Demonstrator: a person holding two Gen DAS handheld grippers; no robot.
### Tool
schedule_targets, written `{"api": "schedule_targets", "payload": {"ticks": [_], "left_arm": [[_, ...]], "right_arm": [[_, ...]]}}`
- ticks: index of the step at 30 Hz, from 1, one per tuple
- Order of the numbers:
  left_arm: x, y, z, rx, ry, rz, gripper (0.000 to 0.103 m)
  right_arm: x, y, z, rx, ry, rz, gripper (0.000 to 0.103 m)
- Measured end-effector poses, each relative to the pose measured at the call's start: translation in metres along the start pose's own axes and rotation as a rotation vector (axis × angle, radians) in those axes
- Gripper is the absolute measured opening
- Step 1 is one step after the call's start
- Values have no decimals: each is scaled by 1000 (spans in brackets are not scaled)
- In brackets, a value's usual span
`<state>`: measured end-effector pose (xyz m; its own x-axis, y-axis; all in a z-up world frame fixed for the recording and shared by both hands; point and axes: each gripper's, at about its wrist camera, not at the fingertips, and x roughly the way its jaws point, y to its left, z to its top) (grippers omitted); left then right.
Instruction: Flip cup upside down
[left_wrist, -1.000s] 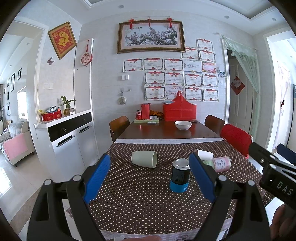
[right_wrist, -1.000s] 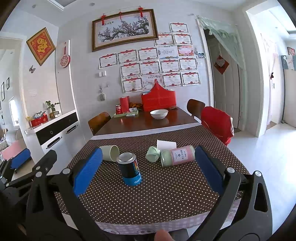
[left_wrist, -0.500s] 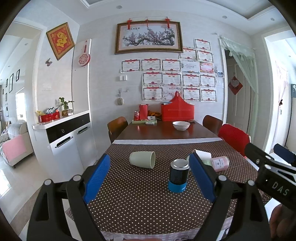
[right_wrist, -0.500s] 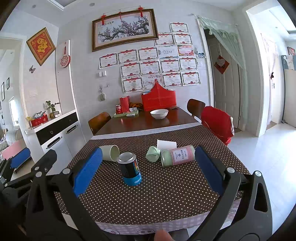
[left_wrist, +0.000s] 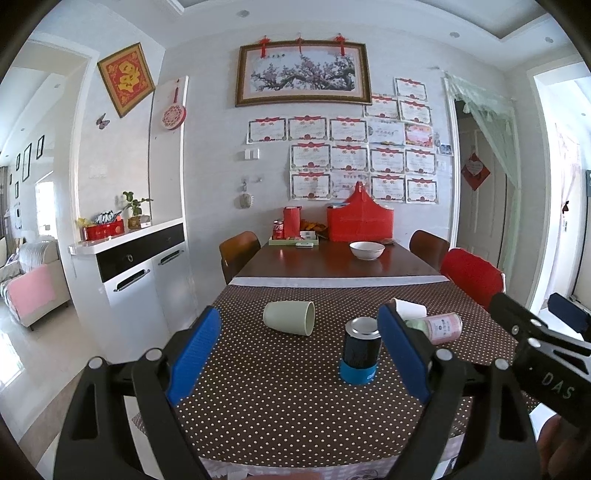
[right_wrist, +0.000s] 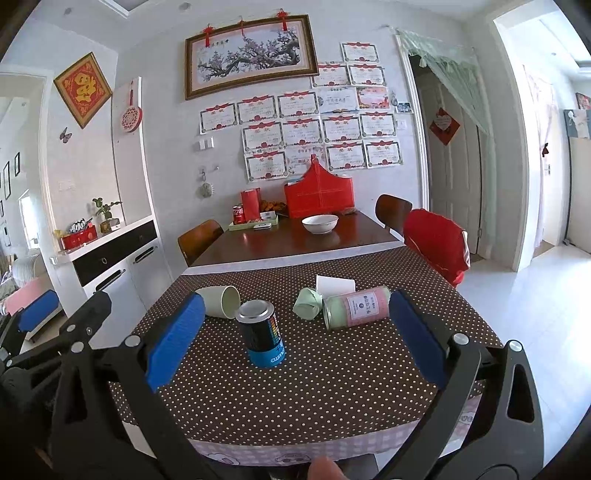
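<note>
Both the left gripper (left_wrist: 299, 350) and right gripper (right_wrist: 295, 336) gape wide, empty; the pale green plastic cup (left_wrist: 289, 317), lying sideways ahead between the left jaws, looks light, stiff, smooth; pinch across its wall near the rim.

Your pale green cup (left_wrist: 289, 317) lies on its side on the dotted counter (left_wrist: 280, 398), mouth facing right.

walls: white, framed painting (left_wrist: 303, 72) | floor: pale tile, possibly glossy | white sideboard (left_wrist: 133, 266) left
</note>
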<state>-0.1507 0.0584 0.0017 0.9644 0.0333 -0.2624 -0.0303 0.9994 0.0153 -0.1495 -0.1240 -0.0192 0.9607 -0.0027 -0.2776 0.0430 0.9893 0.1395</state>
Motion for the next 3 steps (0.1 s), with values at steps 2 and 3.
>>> {"api": "schedule_targets", "payload": {"ticks": [2, 3], "left_arm": [[0, 2, 1, -5, 2, 0, 86], [0, 2, 1, -4, 2, 1, 86]], "right_arm": [[0, 0, 0, 0, 1, 0, 98], [0, 0, 0, 0, 1, 2, 98]]}}
